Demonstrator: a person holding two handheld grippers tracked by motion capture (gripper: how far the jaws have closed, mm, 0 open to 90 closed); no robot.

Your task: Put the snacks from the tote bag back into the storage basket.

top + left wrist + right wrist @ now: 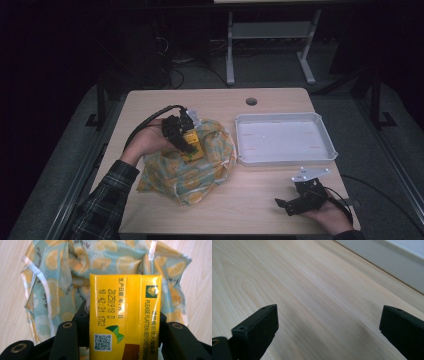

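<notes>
A yellow drink carton (pixel 192 146) (pixel 125 315) with printed dates and a QR code is clamped between the jaws of my left gripper (pixel 189 149) (pixel 123 340), held just above a lemon-print cloth bag (pixel 192 165) (pixel 62 277) that lies crumpled on the table's left half. The bag's mouth faces the gripper, with white drawstrings along its edges. Near the table's front right edge my right gripper (pixel 295 200) (pixel 328 325) rests low over the bare wood, jaws wide apart with nothing between them.
A shallow white tray (pixel 327 145) stands at the right middle of the wooden table (pixel 250 210); its wall (pixel 387 262) rises ahead of the right gripper. A round cable hole (pixel 251 101) sits near the far edge. Beyond the table are dark floor and desk legs.
</notes>
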